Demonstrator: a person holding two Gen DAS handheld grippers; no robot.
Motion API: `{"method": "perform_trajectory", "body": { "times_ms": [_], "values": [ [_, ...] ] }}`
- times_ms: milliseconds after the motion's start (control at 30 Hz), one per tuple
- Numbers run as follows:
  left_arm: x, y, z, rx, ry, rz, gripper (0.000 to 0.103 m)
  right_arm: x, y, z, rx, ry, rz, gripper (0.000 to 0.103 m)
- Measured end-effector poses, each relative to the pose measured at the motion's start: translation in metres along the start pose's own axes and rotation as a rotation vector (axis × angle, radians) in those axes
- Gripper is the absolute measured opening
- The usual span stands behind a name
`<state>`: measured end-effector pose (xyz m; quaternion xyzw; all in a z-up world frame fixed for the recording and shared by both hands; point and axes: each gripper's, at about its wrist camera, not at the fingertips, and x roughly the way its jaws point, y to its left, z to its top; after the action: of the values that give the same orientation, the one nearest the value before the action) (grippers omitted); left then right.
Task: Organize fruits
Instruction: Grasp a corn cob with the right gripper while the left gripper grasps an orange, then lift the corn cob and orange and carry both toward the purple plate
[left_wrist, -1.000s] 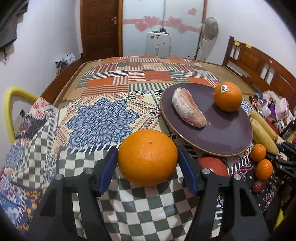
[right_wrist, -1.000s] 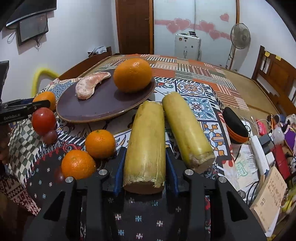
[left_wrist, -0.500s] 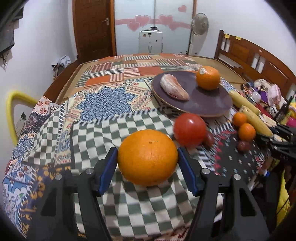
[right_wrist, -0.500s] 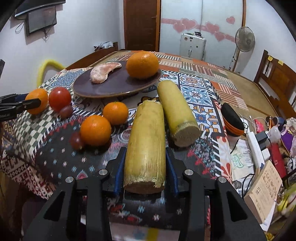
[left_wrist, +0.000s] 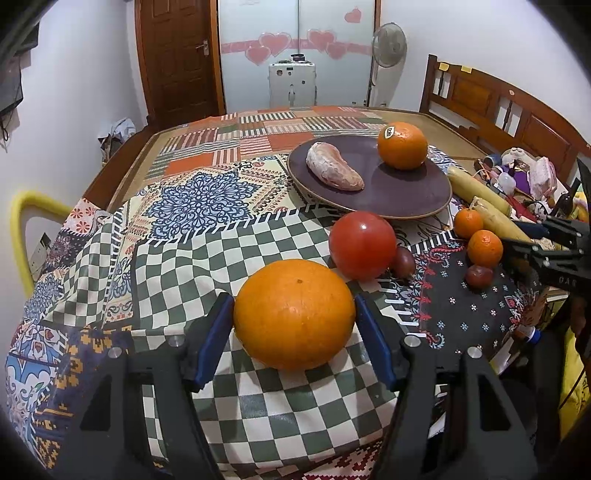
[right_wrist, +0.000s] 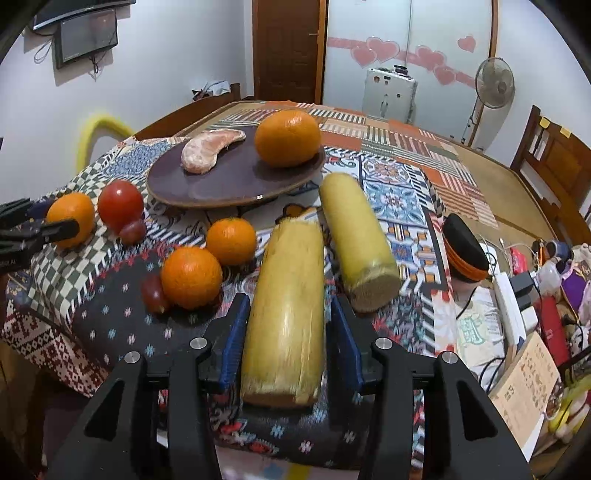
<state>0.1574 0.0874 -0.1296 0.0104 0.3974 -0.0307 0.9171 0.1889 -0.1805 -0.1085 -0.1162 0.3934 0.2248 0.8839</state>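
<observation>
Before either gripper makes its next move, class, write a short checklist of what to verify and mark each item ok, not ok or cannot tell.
1. Big orange sits between left gripper pads, gripped: ok.
2. Right gripper jaws opening, yellow stalk between them; pads clear of it: ok.
3. Stalk settled on the cloth: cannot tell, it looks blurred.
4. Plate has bare room beside its orange and peeled segment: ok.
5. Tomato lies close to the held orange, between it and the plate: not ok.

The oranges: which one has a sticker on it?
The orange on the plate, beside the peeled segment. A small label sits on its upper left; the big orange in the left gripper and the two small ones show none.
</observation>
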Motion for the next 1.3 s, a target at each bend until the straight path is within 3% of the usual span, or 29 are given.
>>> {"method": "perform_trajectory", "body": {
  "times_ms": [233,533,1000,1300],
  "values": [
    [0.008,0.002,0.005,-0.012,0.004,-0.001,0.066,0.017,-0.002,0.009,0.015,0.019,0.019,0.042],
    [0.007,0.004,0.004,-0.018,-0.002,-0.013,0.065,0.009,-0.005,0.008,0.03,-0.009,0.028,0.036],
    [-0.017,-0.001,0.035,-0.029,-0.117,-0.011,0.065,-0.027,-0.01,0.031,0.061,-0.152,0.031,0.035],
    [-0.017,-0.011,0.063,-0.018,-0.171,-0.018,0.065,-0.033,0.007,0.061,0.03,-0.23,0.055,0.035]
  ]
}}
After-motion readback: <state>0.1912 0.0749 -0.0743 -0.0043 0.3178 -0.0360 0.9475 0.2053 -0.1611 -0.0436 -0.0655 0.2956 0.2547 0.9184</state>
